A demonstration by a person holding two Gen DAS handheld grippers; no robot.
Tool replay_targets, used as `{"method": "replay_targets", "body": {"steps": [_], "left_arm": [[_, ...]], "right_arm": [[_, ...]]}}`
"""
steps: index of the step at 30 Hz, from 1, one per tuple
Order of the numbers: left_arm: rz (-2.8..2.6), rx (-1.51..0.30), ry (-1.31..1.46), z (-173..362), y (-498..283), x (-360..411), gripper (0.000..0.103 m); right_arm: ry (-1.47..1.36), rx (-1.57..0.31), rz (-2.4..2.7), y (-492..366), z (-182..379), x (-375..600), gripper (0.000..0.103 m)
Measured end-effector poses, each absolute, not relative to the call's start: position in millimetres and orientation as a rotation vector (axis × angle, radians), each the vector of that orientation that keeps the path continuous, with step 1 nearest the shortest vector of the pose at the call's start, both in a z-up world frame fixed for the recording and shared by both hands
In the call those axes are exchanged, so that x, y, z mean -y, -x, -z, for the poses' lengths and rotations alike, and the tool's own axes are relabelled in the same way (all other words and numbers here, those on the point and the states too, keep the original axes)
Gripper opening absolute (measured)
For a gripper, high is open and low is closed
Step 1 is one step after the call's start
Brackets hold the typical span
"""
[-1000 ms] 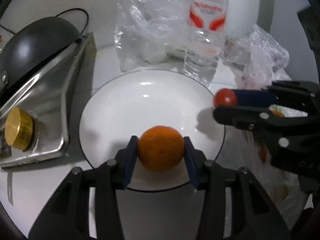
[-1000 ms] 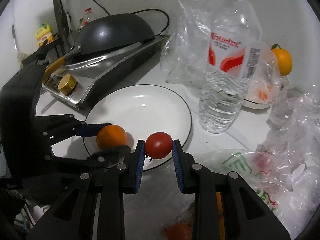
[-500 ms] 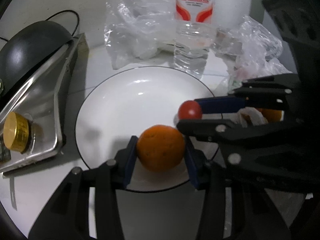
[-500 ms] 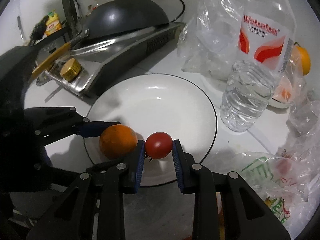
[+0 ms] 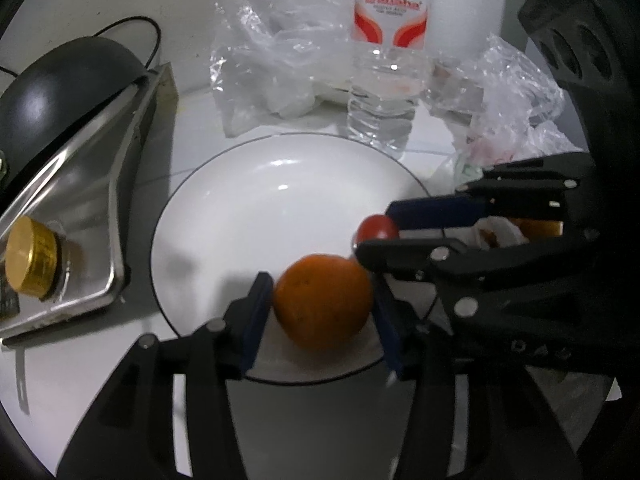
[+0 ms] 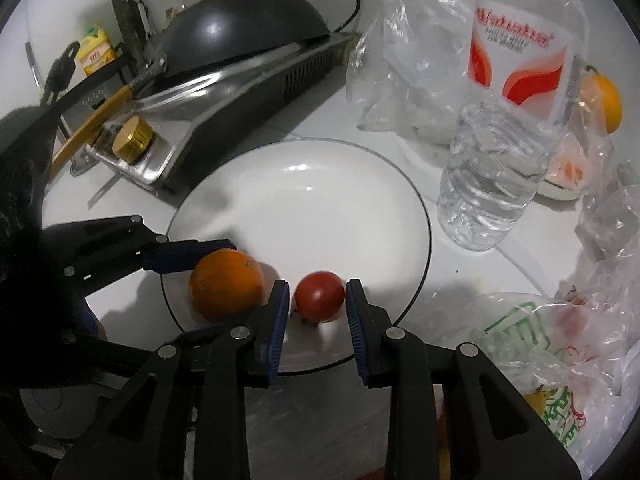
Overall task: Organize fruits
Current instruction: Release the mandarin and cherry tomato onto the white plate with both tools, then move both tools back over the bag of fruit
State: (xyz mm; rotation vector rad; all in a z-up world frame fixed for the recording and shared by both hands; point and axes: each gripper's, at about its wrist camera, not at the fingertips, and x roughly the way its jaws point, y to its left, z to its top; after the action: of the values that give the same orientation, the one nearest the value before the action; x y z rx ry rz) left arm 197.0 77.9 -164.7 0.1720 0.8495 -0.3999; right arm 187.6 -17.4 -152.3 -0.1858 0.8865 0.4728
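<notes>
A white plate (image 5: pixel 256 200) with a dark rim lies on the white counter. My left gripper (image 5: pixel 322 304) has an orange (image 5: pixel 322 306) between its blue pads, at the plate's near edge; there is a narrow gap at the right pad. The orange also shows in the right wrist view (image 6: pixel 226 285). My right gripper (image 6: pixel 318 300) has opened a little around a red tomato (image 6: pixel 320 296), which sits on the plate (image 6: pixel 320 200) with gaps at both pads. The tomato shows in the left wrist view (image 5: pixel 376 228) beside the orange.
A water bottle (image 6: pixel 504 128) stands behind the plate on the right. Clear plastic bags (image 5: pixel 280 52) lie behind it, and a printed bag (image 6: pixel 560 340) with fruit lies on the right. A stove with a black wok (image 6: pixel 240 40) is on the left. Another orange (image 6: pixel 604 98) sits far right.
The right gripper carried the tomato in over the plate beside the orange and its jaws have spread off it. The left gripper's pads have also loosened around the orange.
</notes>
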Motion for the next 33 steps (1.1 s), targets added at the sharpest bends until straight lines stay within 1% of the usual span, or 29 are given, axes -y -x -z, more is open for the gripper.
{"method": "replay_targets", "body": {"steps": [1, 2, 3, 4, 10, 12, 14, 21, 25, 33], "left_arm": [[0.398, -0.837, -0.169, 161.6, -194.3, -78.1, 0.054], [0.398, -0.829, -0.166, 159.1, -192.5, -78.3, 0.060], [0.397, -0.818, -0.160, 156.1, -190.4, -78.6, 0.068], [0.394, -0.806, -0.151, 152.9, -187.8, -79.5, 0.070], [0.369, -0.772, -0.110, 137.7, -176.5, -83.9, 0.072], [0.367, -0.761, -0.099, 132.4, -170.1, -84.4, 0.077], [0.368, -0.753, -0.086, 128.2, -164.1, -85.0, 0.080], [0.347, -0.703, -0.088, 112.0, -134.4, -77.2, 0.080], [0.350, -0.661, -0.109, 105.0, -115.3, -69.5, 0.080], [0.384, -0.649, -0.103, 99.9, -96.1, -51.1, 0.080]], "right_arm": [[0.181, -0.875, -0.472, -186.1, 149.1, 17.4, 0.039], [0.175, -0.865, -0.471, -184.4, 145.9, 18.3, 0.041], [0.169, -0.854, -0.469, -182.4, 142.1, 19.5, 0.041], [0.165, -0.844, -0.466, -180.4, 138.7, 20.8, 0.041], [0.146, -0.787, -0.429, -162.8, 115.8, 35.1, 0.041], [0.143, -0.768, -0.412, -154.6, 108.0, 42.2, 0.041], [0.139, -0.753, -0.396, -144.5, 100.6, 50.4, 0.041], [0.120, -0.711, -0.339, -109.7, 83.9, 81.7, 0.041], [0.111, -0.708, -0.315, -97.9, 83.7, 94.5, 0.041], [0.081, -0.711, -0.275, -79.2, 88.0, 122.4, 0.041]]}}
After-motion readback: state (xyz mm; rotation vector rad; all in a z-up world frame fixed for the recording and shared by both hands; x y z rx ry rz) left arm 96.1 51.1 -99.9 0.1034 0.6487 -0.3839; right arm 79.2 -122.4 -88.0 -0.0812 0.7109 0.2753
